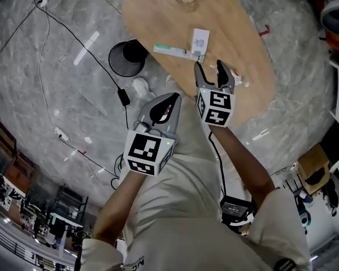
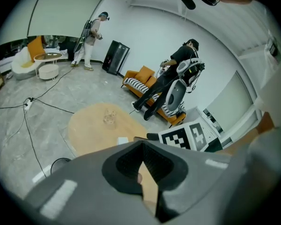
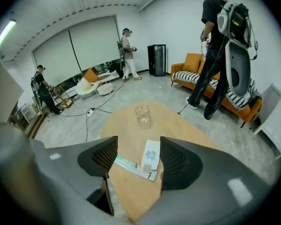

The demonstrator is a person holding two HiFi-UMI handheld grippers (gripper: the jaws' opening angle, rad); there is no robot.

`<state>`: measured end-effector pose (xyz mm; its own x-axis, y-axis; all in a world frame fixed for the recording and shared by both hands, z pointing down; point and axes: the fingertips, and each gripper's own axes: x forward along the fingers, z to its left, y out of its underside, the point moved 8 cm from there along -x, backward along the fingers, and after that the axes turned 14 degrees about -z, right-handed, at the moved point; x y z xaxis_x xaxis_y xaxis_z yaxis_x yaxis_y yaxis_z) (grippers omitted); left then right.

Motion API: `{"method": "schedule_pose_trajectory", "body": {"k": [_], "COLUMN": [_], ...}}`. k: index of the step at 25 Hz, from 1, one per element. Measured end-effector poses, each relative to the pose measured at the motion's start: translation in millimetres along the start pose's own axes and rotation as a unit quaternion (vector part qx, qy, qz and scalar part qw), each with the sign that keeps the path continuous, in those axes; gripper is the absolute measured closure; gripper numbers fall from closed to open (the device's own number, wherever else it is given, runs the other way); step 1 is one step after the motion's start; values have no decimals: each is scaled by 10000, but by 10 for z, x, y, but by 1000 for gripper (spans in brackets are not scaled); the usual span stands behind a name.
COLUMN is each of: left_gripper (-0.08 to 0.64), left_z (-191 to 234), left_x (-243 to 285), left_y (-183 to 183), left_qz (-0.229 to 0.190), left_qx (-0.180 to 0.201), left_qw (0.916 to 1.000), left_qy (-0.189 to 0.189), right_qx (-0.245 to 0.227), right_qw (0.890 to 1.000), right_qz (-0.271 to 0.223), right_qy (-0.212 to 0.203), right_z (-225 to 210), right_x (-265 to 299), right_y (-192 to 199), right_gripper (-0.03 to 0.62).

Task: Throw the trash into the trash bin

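Trash [image 1: 170, 50] lies near table [image 1: 158, 10] edge, bin [image 1: 120, 65] just beside.

Left tool [image 2: 141, 146] covers most of the bin [image 2: 60, 164].

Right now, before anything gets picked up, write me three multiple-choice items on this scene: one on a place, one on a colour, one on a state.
1. Where does the trash bin stand?
A. on a shelf
B. on the floor beside the table
C. on a sofa

2. What colour is the table top?
A. light wood brown
B. blue
C. black

3. How do the right gripper's jaws stand?
A. shut on a bottle
B. shut, empty
C. apart, gripping nothing

Key: 1 B, the bin sits on the grey floor by the table's edge. 2 A, the oval top is pale wood. 3 C, the right gripper view shows a clear gap between its jaws, with the wrapper lying on the table beyond them.
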<state>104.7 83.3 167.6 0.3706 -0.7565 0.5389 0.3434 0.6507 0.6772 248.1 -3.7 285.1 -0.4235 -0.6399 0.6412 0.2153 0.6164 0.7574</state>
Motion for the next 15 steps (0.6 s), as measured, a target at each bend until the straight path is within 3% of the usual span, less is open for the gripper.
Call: {"method": "schedule_pose_trajectory", "body": {"k": [4, 9, 12, 15], "left_gripper": [559, 559, 559, 559], "left_z": [187, 466, 635, 782], "left_x": [212, 434, 655, 865], "left_y": [179, 367, 512, 725], "left_qz": [106, -49, -149, -88], "left_qx": [-9, 18, -192, -292], "left_qw": [9999, 9999, 9996, 9995], "left_qy": [-26, -97, -163, -102], "right_qx": [113, 207, 151, 333], "right_qw": [9995, 9986, 9989, 9975], "right_qz": [222, 362, 323, 461], "right_qy": [172, 324, 313, 408], "right_z": [-92, -72, -102, -177], "right_x": [366, 729, 941, 1133], "right_y": [208, 456, 595, 801], "right_gripper": [267, 217, 162, 149]}}
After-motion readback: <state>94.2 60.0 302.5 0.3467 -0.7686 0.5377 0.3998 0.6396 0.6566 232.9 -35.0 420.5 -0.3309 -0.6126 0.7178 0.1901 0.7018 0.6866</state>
